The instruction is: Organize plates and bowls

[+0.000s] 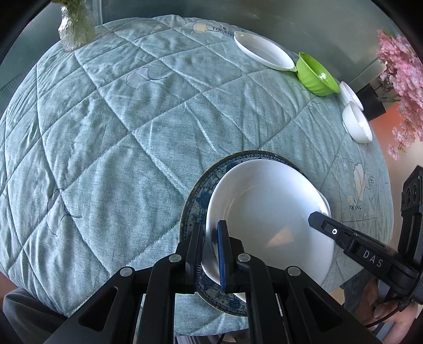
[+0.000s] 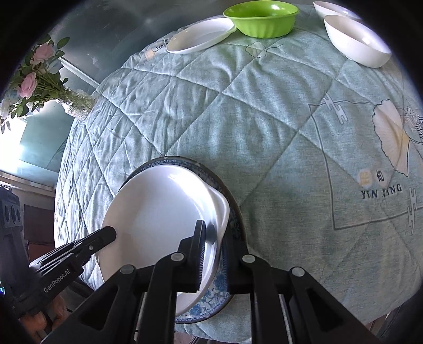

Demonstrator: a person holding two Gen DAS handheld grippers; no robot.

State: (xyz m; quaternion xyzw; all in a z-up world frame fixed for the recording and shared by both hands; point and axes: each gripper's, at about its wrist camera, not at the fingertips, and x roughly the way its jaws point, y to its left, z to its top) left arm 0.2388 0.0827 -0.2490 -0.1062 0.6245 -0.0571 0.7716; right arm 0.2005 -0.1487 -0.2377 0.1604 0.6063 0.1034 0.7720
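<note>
A white oval dish (image 1: 269,211) (image 2: 158,211) lies in a blue patterned plate (image 1: 197,201) (image 2: 227,280) at the near edge of the table. My left gripper (image 1: 210,234) is shut on the dish's left rim, one finger inside and one outside. My right gripper (image 2: 215,234) is shut on the opposite rim by the dish's small handle, and its dark tip shows in the left wrist view (image 1: 317,218). The left gripper's tip (image 2: 111,232) shows at the dish's far side in the right wrist view. The plate's near part is hidden under the fingers.
A teal quilted cloth (image 1: 119,132) (image 2: 264,119) covers the round table. At the far edge stand a second white oval dish (image 1: 264,50) (image 2: 201,37), a green bowl (image 1: 317,76) (image 2: 261,18) and two white bowls (image 1: 357,121) (image 2: 357,39). A flower vase (image 1: 74,29) (image 2: 74,103) stands far left.
</note>
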